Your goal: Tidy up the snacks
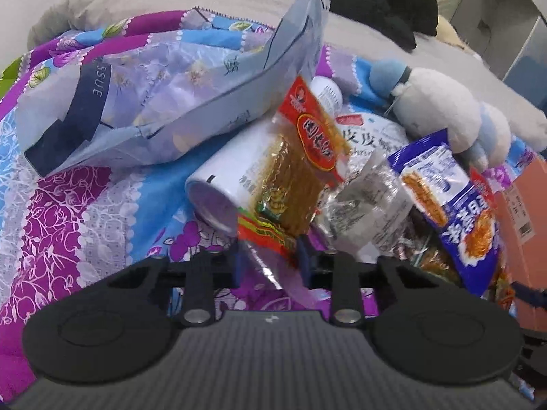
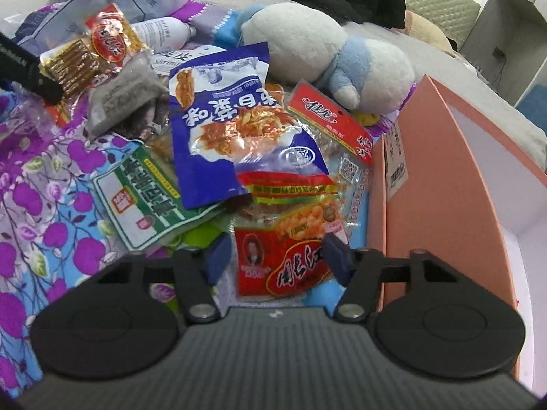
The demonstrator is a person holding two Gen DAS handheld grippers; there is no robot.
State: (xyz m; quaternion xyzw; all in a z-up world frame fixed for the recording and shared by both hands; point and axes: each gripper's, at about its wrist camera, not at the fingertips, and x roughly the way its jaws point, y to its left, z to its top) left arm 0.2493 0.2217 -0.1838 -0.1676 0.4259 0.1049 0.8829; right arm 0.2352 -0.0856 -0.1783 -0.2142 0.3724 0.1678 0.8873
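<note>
Left gripper (image 1: 271, 259) pinches the clear bottom edge of a red-and-gold snack packet (image 1: 297, 171), lifted over the floral bedsheet (image 1: 85, 212). Right gripper (image 2: 278, 261) spread wide, straddling a red peanut packet (image 2: 287, 256) in the snack pile beside the pink box (image 2: 444, 177); contact unclear.

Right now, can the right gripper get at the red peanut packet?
Probably yes. The right gripper is open, its blue pads either side of the red peanut packet, which lies on top of the pile with nothing covering it. The pink box stands close beside it.
</note>
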